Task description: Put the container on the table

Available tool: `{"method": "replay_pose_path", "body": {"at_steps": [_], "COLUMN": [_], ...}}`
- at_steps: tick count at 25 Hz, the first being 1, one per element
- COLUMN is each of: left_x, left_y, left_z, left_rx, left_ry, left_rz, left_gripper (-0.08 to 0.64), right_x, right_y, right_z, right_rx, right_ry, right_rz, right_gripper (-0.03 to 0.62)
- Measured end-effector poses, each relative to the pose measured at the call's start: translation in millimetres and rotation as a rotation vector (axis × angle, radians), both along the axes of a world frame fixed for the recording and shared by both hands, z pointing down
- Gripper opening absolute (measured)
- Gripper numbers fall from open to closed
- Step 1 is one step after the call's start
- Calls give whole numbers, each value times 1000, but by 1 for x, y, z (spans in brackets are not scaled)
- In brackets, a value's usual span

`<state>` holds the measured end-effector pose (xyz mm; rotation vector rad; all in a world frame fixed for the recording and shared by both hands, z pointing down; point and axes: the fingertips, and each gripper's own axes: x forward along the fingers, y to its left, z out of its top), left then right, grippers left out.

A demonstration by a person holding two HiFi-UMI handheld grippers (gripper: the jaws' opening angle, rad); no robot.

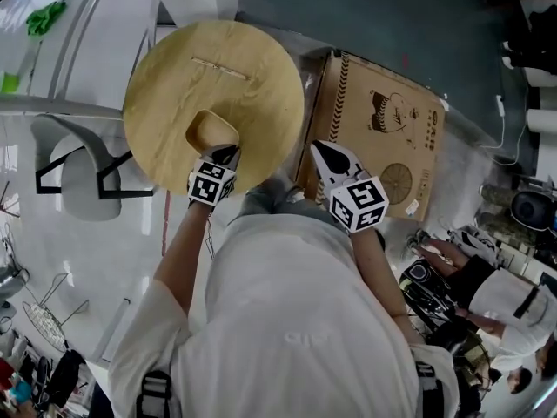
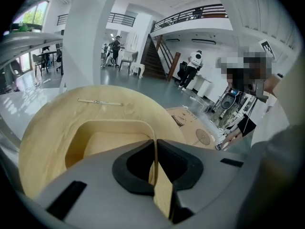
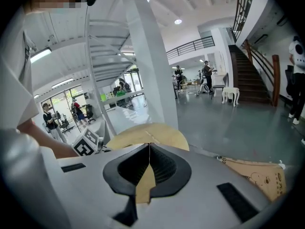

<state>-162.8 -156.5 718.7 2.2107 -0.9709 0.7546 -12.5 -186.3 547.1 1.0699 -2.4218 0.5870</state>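
A small light-wood container (image 1: 211, 131) with rounded corners is over the near part of the round wooden table (image 1: 218, 68); I cannot tell whether it touches the top. My left gripper (image 1: 222, 153) is shut on its near wall. In the left gripper view that thin wall stands clamped between the jaws of the left gripper (image 2: 155, 151), and the container (image 2: 109, 137) opens ahead over the table (image 2: 52, 118). My right gripper (image 1: 324, 149) hangs off the table's right edge, shut and empty. In the right gripper view the tips of the right gripper (image 3: 149, 149) meet before the table (image 3: 157, 133).
A thin stick (image 1: 222, 66) lies on the far half of the table. A flat printed cardboard box (image 1: 383, 120) lies on the floor to the right. A grey chair (image 1: 83, 172) stands to the left. People sit at the lower right.
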Motion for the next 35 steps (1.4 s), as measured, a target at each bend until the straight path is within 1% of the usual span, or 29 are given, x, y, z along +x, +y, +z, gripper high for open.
{"method": "replay_pose_path", "body": {"at_steps": [10,11,12,13,17,25,27,29,31,32,35], "left_x": [6,7,8,8,10,6,7,6,3,2,2], "left_y": [-6,-6,-5,-5,-4,-3,-2,-1,-2,-2,0], "left_z": [37,40,42,43,38,31,27,21,13,9,-7], "left_rx": [-38,-43,-48,-52,-61,-48,-45,-36,-24,-19,-4], "left_ry": [-36,-40,-43,-45,-45,-55,-52,-54,-62,-66,-58], "left_rz": [27,27,27,26,22,6,5,-1,-20,-29,-45], "left_gripper": [46,62,95,122,147,152,138,101,29,17,17], "right_x": [23,25,27,28,30,28,29,28,28,28,25], "right_y": [8,9,9,10,11,14,14,15,16,16,17], "right_z": [6,6,6,5,5,-1,-3,-5,-8,-9,-14], "right_rx": [-15,-14,-14,-13,-13,-4,0,5,12,14,22], "right_ry": [22,22,23,23,21,13,10,7,3,1,-9], "right_rz": [56,59,60,62,60,38,35,31,22,18,3], "right_gripper": [28,28,27,28,27,28,28,28,27,28,28]}}
